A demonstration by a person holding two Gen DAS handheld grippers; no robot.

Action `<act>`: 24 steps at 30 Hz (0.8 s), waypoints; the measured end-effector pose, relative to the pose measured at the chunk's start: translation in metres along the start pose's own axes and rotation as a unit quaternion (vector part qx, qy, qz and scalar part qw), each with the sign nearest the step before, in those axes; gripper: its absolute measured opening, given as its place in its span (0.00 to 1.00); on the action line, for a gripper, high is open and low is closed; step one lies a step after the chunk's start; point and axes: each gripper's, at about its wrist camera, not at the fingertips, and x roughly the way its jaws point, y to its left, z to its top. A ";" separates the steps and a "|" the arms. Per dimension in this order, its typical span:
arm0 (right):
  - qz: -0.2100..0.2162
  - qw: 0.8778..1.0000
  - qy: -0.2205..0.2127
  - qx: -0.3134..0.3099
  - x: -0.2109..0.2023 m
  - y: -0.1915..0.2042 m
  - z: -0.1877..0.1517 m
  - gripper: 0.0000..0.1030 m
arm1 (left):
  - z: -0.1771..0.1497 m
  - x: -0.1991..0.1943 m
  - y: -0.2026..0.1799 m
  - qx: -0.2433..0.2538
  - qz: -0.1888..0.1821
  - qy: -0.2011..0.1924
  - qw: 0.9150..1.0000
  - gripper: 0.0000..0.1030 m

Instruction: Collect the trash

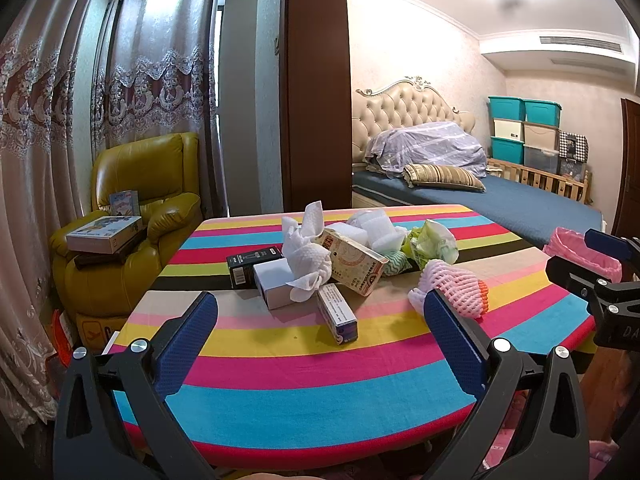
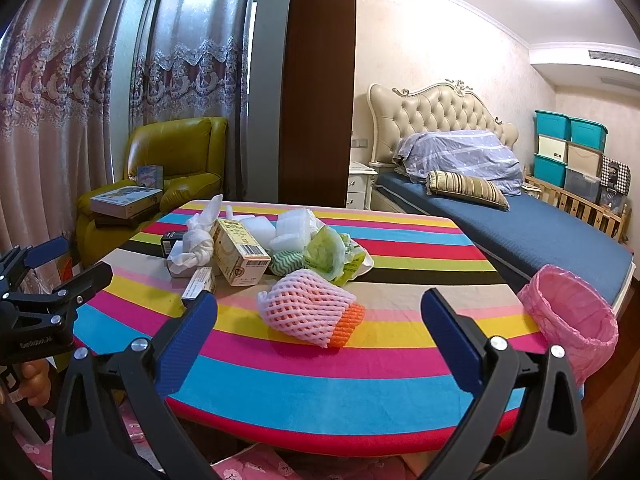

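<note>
A pile of trash lies on the striped table [image 1: 320, 384] [image 2: 360, 396]: crumpled white tissue [image 1: 306, 258] [image 2: 196, 242], a beige carton [image 1: 354, 260] [image 2: 238, 252], a small white box [image 1: 274, 284], a black box [image 1: 252, 266], a purple-ended box [image 1: 338, 314], white foam pieces [image 1: 376, 228] [image 2: 294, 222], a green wrapper [image 1: 432, 244] [image 2: 330, 256] and pink foam fruit netting [image 1: 452, 286] [image 2: 306, 308]. My left gripper [image 1: 320, 320] is open, short of the pile. My right gripper [image 2: 320, 320] is open, just before the netting. A pink-lined bin [image 2: 572, 320] [image 1: 580, 252] stands at the table's right edge.
A yellow leather armchair [image 1: 140, 216] with boxes on it stands behind the table at left, by the curtains. A bed [image 2: 520, 228] with blue cover runs along the right. Storage bins [image 1: 524, 132] are stacked at the far wall. A brown wooden post [image 1: 316, 80] rises behind the table.
</note>
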 end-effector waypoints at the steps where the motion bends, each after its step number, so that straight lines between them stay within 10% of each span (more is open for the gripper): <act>1: 0.000 1.000 0.000 0.000 0.000 0.000 0.000 0.96 | 0.000 0.000 0.000 0.000 0.000 0.000 1.000 0.94; 24: 0.003 1.000 0.021 0.017 0.010 -0.007 -0.005 0.96 | -0.002 0.001 0.001 -0.001 0.020 0.007 1.000 0.94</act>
